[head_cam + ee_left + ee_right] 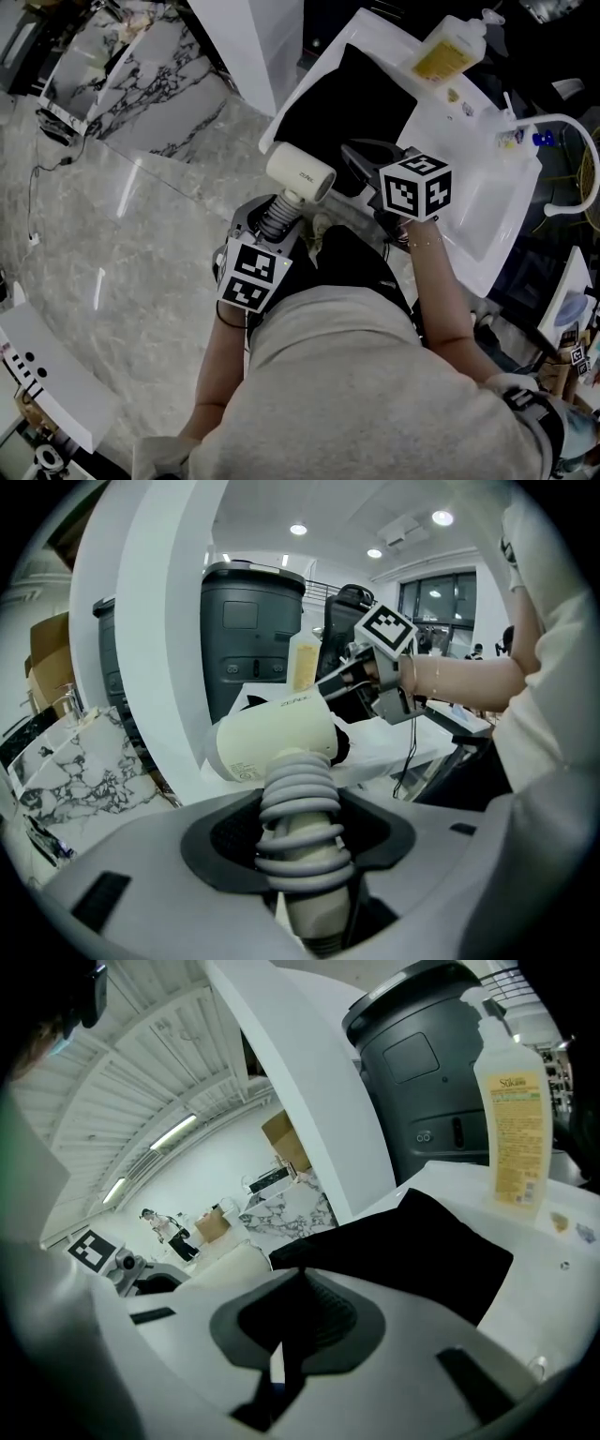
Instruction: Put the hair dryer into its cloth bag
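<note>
L tool (300, 860) clamps dryer (300, 172) at counter (473, 202) edge, near flat bag (361, 98).

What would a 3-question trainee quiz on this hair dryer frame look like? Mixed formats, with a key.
1. True or false: the hair dryer is already inside the cloth bag.
2. Multiple choice: the left hand-held gripper holds the hair dryer by A) its cord-wrapped handle, B) its nozzle, C) a loose plug.
3. Short answer: which hand-held gripper is shut on the near edge of the cloth bag?

Key
1. False: the hair dryer is held out in the air, short of the bag on the white counter.
2. A.
3. The right hand-held gripper.
</note>
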A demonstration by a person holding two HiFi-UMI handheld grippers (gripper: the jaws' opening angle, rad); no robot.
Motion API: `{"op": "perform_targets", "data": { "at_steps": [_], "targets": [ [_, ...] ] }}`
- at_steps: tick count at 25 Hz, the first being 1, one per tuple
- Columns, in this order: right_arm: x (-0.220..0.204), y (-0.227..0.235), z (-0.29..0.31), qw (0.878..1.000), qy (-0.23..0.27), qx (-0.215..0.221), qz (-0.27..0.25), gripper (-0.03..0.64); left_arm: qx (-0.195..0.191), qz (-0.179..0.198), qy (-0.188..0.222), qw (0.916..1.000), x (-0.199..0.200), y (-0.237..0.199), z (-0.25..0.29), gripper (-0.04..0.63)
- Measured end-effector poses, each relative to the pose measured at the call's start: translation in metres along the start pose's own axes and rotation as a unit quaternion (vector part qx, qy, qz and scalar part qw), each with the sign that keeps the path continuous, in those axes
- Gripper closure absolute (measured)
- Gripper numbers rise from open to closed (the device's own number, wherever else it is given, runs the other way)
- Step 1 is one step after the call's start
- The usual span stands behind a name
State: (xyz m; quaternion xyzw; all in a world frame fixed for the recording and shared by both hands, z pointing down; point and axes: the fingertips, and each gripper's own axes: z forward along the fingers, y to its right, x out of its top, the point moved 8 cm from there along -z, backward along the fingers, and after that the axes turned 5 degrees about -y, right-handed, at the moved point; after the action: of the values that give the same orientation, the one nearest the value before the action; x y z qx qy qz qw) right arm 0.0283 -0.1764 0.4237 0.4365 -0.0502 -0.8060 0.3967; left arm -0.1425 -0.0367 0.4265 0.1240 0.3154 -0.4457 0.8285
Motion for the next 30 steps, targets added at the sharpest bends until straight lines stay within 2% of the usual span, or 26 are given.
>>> {"op": "perform_targets", "data": {
  "at_steps": [4, 8, 13, 18, 25, 30],
  "targets": [
    [0.006, 0.0, -0.005, 1.0, 0.014, -0.007, 0.002, 0.603, -0.016, 0.034, -0.017, 0.9991, 0.006, 0.005, 0.005, 0.364],
    [0.012, -0.001, -0.007, 1.0, 0.013, -0.011, -0.007, 0.603, -0.043, 0.036, -0.022, 0.9981, 0.012, 0.006, 0.009, 0.362],
    [0.016, -0.008, -0.005, 1.0, 0.021, -0.003, -0.015, 0.603, -0.057, 0.052, -0.043, 0.9961, 0.018, 0.0, 0.018, 0.362],
    [0.014, -0.013, -0.005, 0.999, 0.023, 0.002, -0.022, 0.603, -0.05, 0.057, -0.059, 0.9954, 0.028, -0.012, 0.028, 0.362],
    [0.012, -0.011, -0.007, 0.999, 0.026, -0.004, -0.019, 0.603, -0.032, 0.11, -0.094, 0.9891, 0.045, -0.019, 0.044, 0.364],
    [0.009, -0.009, -0.004, 1.0, 0.023, -0.002, -0.017, 0.603, -0.018, 0.117, -0.118, 0.986, 0.053, -0.021, 0.06, 0.362]
  ]
}}
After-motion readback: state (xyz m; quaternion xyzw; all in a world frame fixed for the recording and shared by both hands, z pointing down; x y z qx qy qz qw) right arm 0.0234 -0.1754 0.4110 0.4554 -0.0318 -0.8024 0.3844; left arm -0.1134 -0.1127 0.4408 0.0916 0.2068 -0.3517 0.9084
